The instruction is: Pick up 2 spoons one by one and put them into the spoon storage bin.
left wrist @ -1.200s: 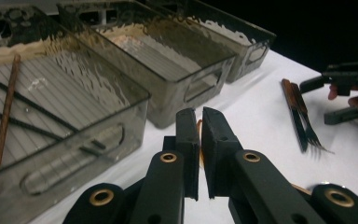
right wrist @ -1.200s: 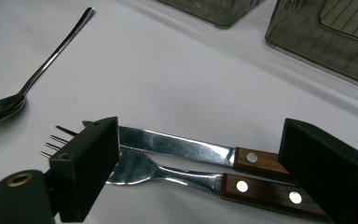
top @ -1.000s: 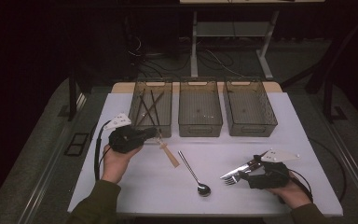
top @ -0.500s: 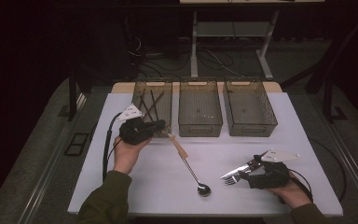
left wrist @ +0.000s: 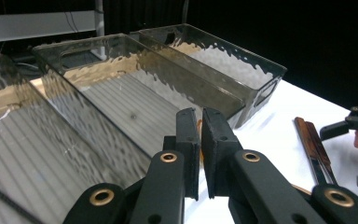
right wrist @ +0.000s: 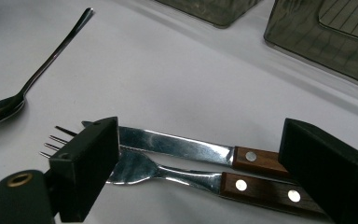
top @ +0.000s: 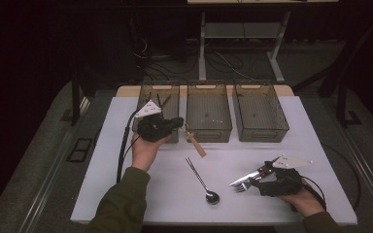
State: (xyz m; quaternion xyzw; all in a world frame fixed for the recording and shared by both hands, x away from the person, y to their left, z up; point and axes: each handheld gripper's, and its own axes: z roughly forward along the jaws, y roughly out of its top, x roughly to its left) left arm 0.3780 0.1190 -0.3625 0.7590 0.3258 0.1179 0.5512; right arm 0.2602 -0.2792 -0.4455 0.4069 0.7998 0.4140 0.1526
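High view: white table point(top: 126, 194) with three clear bins across the far edge, left bin point(top: 148, 94), middle bin point(top: 209, 127), right bin point(top: 261, 131). Left gripper point(top: 180, 123) hovers at the near wall between left and middle bins, jaws pressed on a wooden-handled utensil point(top: 194, 144) whose handle trails down-right toward the near side; what its working end is can't be told. Left gripper view confirms jaws nearly together, a thin orange sliver between them, middle bin just ahead. Looks like sorting cutlery into bins; the middle bin lies just ahead of the held piece. Right gripper point(right wrist: 200, 168) rests near-right, jaws spread around knife point(right wrist: 182, 147) and fork point(right wrist: 168, 175), not pinching, both lying side by side across the gap, handles right. Spoon point(top: 201, 180) lies near centre, bowl toward the near edge.
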